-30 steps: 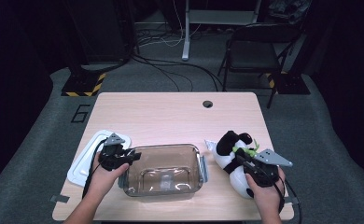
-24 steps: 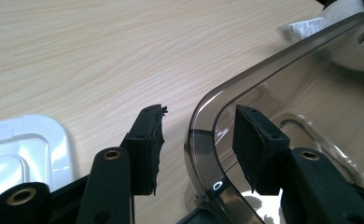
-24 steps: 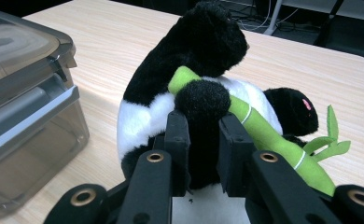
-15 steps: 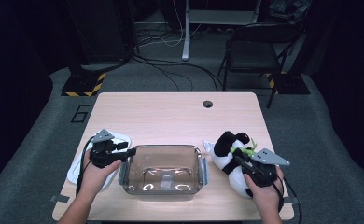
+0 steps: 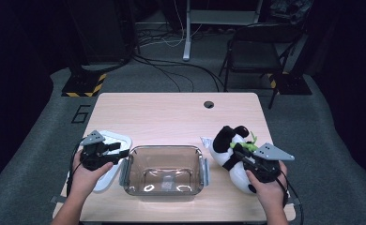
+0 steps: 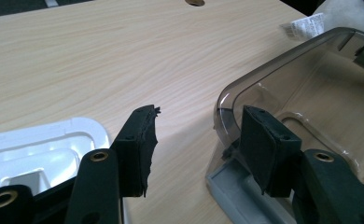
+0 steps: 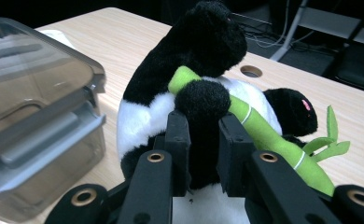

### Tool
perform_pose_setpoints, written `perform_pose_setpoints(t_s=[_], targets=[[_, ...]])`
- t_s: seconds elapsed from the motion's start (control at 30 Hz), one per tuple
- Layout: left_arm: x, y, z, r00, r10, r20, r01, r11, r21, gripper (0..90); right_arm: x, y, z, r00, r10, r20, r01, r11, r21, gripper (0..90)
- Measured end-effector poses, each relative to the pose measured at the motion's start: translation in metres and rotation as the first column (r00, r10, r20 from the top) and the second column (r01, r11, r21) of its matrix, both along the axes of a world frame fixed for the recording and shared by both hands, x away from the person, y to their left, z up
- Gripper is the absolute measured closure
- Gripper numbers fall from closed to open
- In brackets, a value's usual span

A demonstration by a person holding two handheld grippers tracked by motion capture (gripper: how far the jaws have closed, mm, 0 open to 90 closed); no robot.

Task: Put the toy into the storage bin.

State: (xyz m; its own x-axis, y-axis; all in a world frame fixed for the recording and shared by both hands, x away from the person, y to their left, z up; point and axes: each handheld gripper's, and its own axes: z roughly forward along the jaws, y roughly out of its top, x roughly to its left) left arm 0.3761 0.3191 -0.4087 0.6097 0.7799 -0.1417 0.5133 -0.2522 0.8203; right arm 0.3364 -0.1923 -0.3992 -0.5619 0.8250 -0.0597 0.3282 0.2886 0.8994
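Left gripper [image 5: 107, 153] was drawn back from clear container [image 5: 164, 169]; jaws just opened, nothing gripped. Right gripper [image 7: 203, 140] was clenched on plush panda [image 7: 203, 79], beside container. Loading probably next.

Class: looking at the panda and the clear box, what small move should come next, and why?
Probably lift the panda toward the box. The right gripper is shut on the panda's arm, the box stands empty beside it, and the left gripper, jaws just opened, is off the box.
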Motion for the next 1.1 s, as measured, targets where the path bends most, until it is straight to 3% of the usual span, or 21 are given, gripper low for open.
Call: perform_pose_setpoints(t_s=[0.23,0.4,0.53,0.77,1.1], targets=[[-0.004,0.006,0.0,0.9999,0.002,0.011,-0.002,1.0,-0.003,45.8,0.004,0.0,0.015,0.9987,0.051,0.0,-0.051,0.999,0.013,76.5],[-0.006,0.011,0.0,0.9999,0.01,0.012,-0.01,0.9999,-0.013,45.8,0.005,0.0,0.033,0.9925,0.121,0.019,-0.121,0.992,0.021,76.5],[-0.008,0.016,0.002,0.9996,0.022,0.016,-0.022,0.9996,-0.019,45.8,0.007,-0.001,0.045,0.9809,0.192,0.032,-0.193,0.98,0.047,76.5],[-0.009,0.019,0.001,0.9987,0.047,0.02,-0.046,0.9983,-0.035,45.8,0.01,0.003,0.067,0.9457,0.32,0.06,-0.324,0.94,0.11,76.5],[-0.009,0.021,0.0,0.9989,0.046,0.012,-0.045,0.9984,-0.034,45.8,0.011,0.025,0.084,0.9121,0.396,0.107,-0.408,0.904,0.132,76.5]])
